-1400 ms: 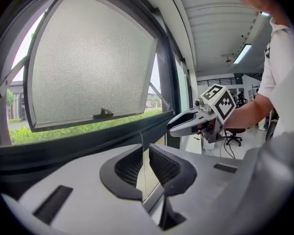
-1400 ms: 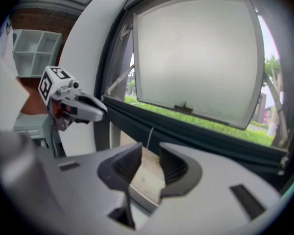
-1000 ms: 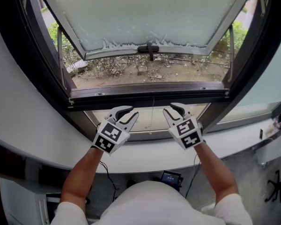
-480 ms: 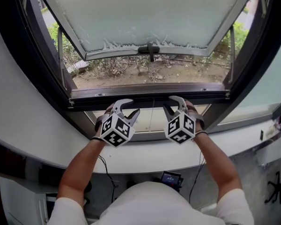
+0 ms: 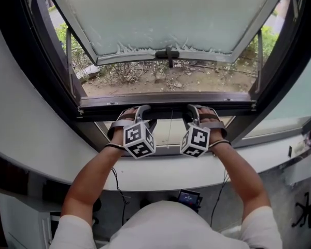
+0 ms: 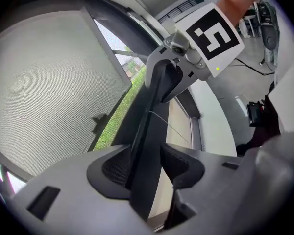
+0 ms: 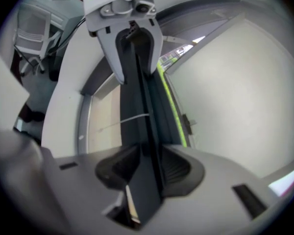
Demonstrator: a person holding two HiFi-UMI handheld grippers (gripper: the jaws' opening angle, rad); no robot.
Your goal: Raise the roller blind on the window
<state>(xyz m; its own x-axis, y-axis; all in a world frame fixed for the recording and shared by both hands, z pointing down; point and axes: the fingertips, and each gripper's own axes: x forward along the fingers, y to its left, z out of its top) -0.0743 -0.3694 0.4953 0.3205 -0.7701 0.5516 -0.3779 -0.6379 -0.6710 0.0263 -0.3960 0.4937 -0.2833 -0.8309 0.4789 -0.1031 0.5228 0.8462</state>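
— Grippers first: how did they stand?
— The left gripper [image 6: 146, 166] sat astride the blind bar [image 6: 149, 131]. Its jaws were wide and had just been opening. The bar ran between the pads [image 6: 112, 166], hard by one and clear of the other.
— And the other hand?
— The right gripper [image 7: 144, 168] straddled the same bar a little way along. Its jaws had just been opening too, though less wide. The bar filled most of the gap, and I saw no squeeze on it.
— Both aimed the same way?
— Yes, side by side, marker cubes up towards the head camera, tips over the bar.
— Where was the bar itself?
— Low, level across the window, right under the frame [image 5: 166, 98]. A thin cord [image 5: 169, 128] hung from its middle, between the grippers, in front of a beige panel [image 5: 156, 134].
— Beyond that?
— The frosted sash [image 5: 166, 14] stood tilted outward with its handle [image 5: 168, 54] at the lower edge. Bare soil [image 5: 186, 79] and shrubs [image 5: 67, 40] lay outside below it. A pale sill [image 5: 67, 165] curved under the person's forearms
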